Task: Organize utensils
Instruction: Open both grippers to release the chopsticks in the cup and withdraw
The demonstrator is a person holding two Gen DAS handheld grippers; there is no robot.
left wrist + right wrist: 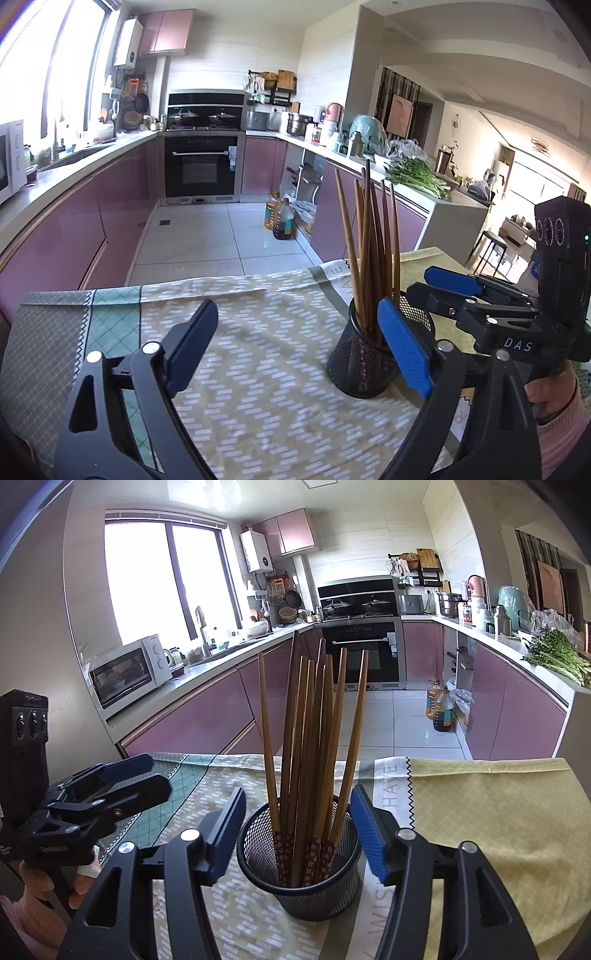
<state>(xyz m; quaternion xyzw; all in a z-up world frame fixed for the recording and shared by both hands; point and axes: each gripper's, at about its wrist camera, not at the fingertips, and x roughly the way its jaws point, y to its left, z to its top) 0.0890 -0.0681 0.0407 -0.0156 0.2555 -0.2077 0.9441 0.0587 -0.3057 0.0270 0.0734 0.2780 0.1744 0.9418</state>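
Holder [299,864] between right fingers [369,834] (untouched).

U-shaped kitchen: pink glossy cabinets [207,716] under pale counters [192,675], white tile floor [207,236]. Big window [162,579] upper left of the right-wrist view, blown out by daylight. Black built-in oven [201,166] with stove and hood centre back (pots on top). White microwave [129,672] on the left counter. Living area opens at right of the left-wrist view.
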